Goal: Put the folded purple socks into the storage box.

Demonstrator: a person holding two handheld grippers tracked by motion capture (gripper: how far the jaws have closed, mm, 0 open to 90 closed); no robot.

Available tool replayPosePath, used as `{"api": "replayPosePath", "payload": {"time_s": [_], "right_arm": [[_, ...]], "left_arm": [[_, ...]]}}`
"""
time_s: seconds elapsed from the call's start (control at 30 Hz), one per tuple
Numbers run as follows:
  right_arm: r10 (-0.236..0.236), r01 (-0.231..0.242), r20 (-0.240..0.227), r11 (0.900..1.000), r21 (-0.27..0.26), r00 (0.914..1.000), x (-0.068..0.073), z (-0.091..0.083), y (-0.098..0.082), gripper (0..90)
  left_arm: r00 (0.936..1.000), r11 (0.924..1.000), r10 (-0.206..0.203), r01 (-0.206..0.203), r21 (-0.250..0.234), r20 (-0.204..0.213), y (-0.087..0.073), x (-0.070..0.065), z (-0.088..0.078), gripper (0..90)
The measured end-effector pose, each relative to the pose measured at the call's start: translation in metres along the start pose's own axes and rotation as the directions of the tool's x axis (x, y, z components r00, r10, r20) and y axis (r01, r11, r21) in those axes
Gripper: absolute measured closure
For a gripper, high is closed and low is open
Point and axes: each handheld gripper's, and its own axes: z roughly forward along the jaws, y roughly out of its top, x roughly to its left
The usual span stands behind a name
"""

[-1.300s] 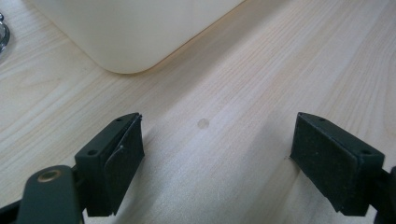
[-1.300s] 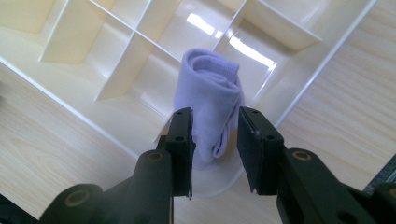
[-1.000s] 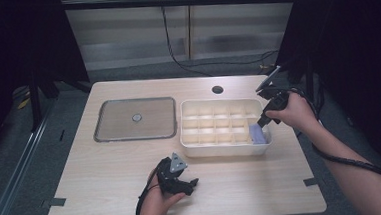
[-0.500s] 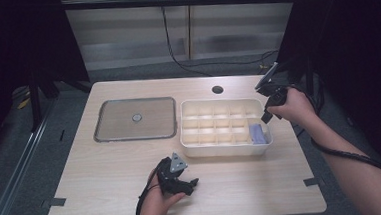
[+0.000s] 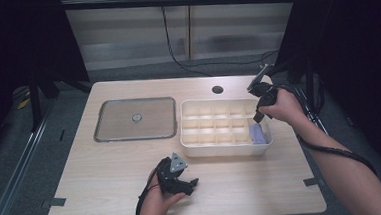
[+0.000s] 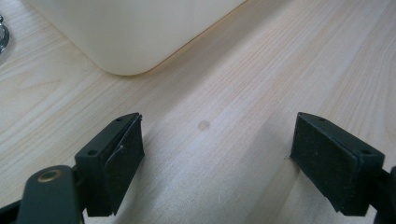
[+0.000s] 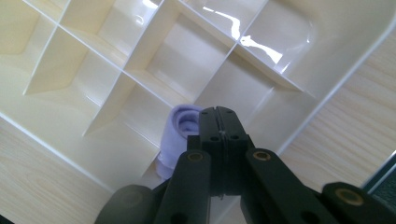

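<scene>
With my right gripper (image 7: 218, 112) pressed together, empty, above the rolled lilac cloth (image 7: 180, 129) at lower centre of the white plastic compartment tray (image 7: 299, 126), I judge placement done; next, retract clear.

cloth (image 7: 173, 135): lilac | divided box (image 5: 193, 146): cream | tongs (image 7: 218, 114): black | table (image 5: 107, 177): pale woodgrain

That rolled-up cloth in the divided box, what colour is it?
Pale lilac cloth; the right gripper view shows it best.

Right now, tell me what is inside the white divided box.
The white divided box holds one rolled lavender cloth in its near right corner compartment. The other compartments in view look empty; the right gripper covers part of the cloth.
</scene>
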Motion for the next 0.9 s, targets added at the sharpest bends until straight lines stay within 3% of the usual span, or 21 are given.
{"api": "replayPosePath", "payload": {"time_s": [0.23,0.57,0.9], "right_arm": [[-0.001,0.002,-0.017,0.999,0.042,0.9999,-0.002,0.012,-0.004,90.0],[-0.043,0.045,-0.037,0.998,0.043,0.9984,0.009,0.021,-0.017,90.0],[-0.039,0.041,-0.045,0.998,0.046,0.9982,0.01,0.031,-0.023,90.0]], "left_arm": [[1.0,1.0,0.001,-0.001,0.002,-0.002,0.0,0.0,0.0,16.5],[1.0,1.0,0.0,0.0,0.0,-0.002,0.0,0.0,0.0,16.5],[1.0,1.0,-0.002,0.002,-0.003,-0.004,0.0,0.0,0.0,16.5]]}}
